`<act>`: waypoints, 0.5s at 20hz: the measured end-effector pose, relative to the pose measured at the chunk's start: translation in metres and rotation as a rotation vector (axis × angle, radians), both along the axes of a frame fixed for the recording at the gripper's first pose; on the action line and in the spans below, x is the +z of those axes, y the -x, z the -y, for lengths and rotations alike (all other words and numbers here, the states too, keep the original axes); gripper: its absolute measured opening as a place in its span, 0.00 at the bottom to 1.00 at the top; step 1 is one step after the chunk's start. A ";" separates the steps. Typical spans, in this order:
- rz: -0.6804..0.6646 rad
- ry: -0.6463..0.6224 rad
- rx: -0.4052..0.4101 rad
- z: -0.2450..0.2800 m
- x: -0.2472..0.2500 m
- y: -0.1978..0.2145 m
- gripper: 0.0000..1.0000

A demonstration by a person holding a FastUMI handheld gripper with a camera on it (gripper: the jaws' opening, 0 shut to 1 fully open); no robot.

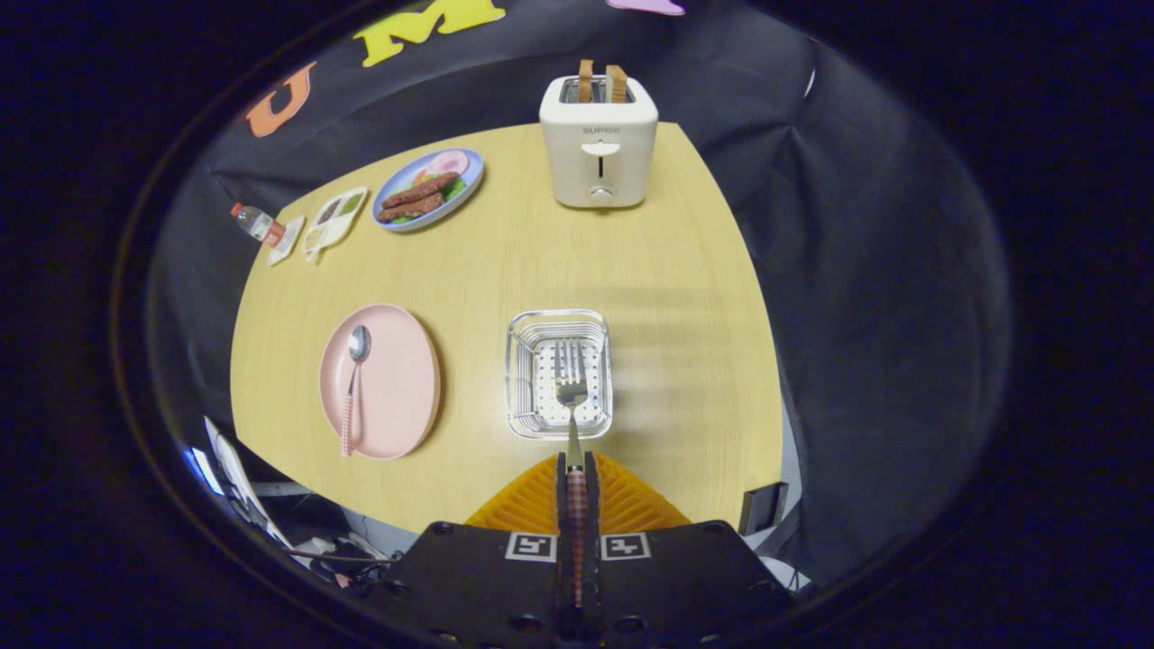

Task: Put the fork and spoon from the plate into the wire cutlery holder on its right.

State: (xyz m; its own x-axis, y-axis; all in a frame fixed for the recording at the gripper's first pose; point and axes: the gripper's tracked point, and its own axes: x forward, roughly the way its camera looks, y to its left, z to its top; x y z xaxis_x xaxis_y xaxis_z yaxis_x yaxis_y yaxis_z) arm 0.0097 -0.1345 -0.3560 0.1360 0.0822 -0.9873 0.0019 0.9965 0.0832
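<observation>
The gripper (577, 464) is clenched on the checked handle of 1 metal fork (572, 397), both fingers pressed against it with no gap showing. The fork's tines reach out ahead of the fingers, over the square wire cutlery holder (518, 379) on the pale wooden table (667, 297). 1 metal spoon with a checked handle (353, 383) lies on the round pink plate (401, 383) to the holder's left. Beyond stand 1 white toaster (599, 149) holding 2 bread slices (601, 83) and 1 blue plate of food (469, 185).

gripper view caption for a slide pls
Gripper shut on fork above holder; spoon on plate.
</observation>
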 end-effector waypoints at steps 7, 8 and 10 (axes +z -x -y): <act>-0.162 0.026 0.052 -0.001 -0.018 -0.021 0.03; -0.177 0.036 0.062 -0.001 -0.020 -0.024 0.03; -0.226 0.036 0.068 -0.004 -0.025 -0.024 0.03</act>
State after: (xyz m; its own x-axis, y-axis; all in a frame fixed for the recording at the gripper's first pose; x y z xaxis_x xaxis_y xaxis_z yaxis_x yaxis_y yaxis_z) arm 0.0341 -0.1301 -0.3811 -0.0939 0.0481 -0.9944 -0.0507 0.9973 0.0530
